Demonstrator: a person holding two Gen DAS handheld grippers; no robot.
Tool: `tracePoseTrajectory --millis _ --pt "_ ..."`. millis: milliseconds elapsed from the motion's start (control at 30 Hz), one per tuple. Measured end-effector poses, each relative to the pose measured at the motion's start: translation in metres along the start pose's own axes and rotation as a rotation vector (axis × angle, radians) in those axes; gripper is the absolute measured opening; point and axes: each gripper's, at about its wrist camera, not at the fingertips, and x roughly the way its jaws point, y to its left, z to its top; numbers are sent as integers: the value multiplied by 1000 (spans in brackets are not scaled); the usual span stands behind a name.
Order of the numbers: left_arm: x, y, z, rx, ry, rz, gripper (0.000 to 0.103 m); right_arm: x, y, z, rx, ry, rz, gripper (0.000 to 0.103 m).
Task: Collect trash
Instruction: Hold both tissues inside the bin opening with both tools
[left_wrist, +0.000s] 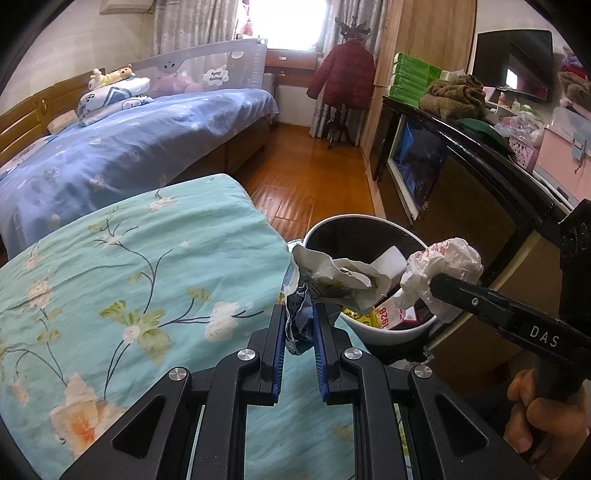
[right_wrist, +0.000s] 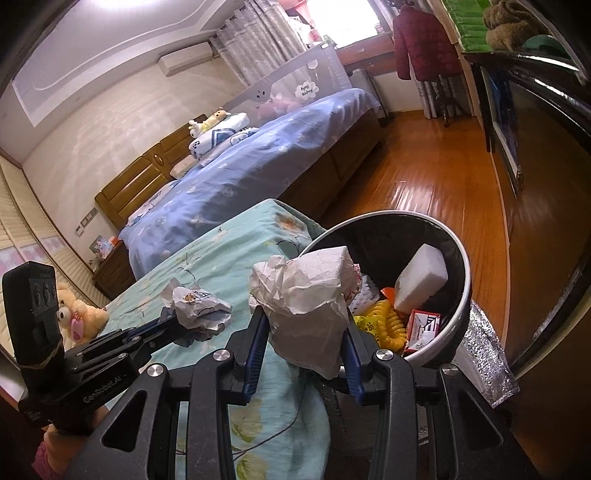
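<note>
Beside a floral-covered bed (left_wrist: 129, 266), the left gripper (left_wrist: 299, 325) pinches a crumpled blue-and-white wrapper (left_wrist: 297, 317) and the right gripper (right_wrist: 304, 350) clamps a wad of white paper (right_wrist: 310, 295) at the bin (right_wrist: 463, 295) rim; both look light, soft, easily crushed.

A bin (right_wrist: 458, 321) is set on the floor (left_wrist: 317, 173) just beside the near corner of the quilted bed (left_wrist: 122, 266). A foam block (right_wrist: 421, 278), a carton (right_wrist: 423, 328) and a bag (right_wrist: 384, 325) are held in it. A second bed (left_wrist: 122, 147) is placed behind, and a cabinet (left_wrist: 461, 177) to the right.
</note>
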Motion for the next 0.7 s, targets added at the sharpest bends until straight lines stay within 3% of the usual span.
tracePoseTrajectory --millis 700 --pt "21 -21 15 35 8 -12 13 10 -27 12 41 17 -34 38"
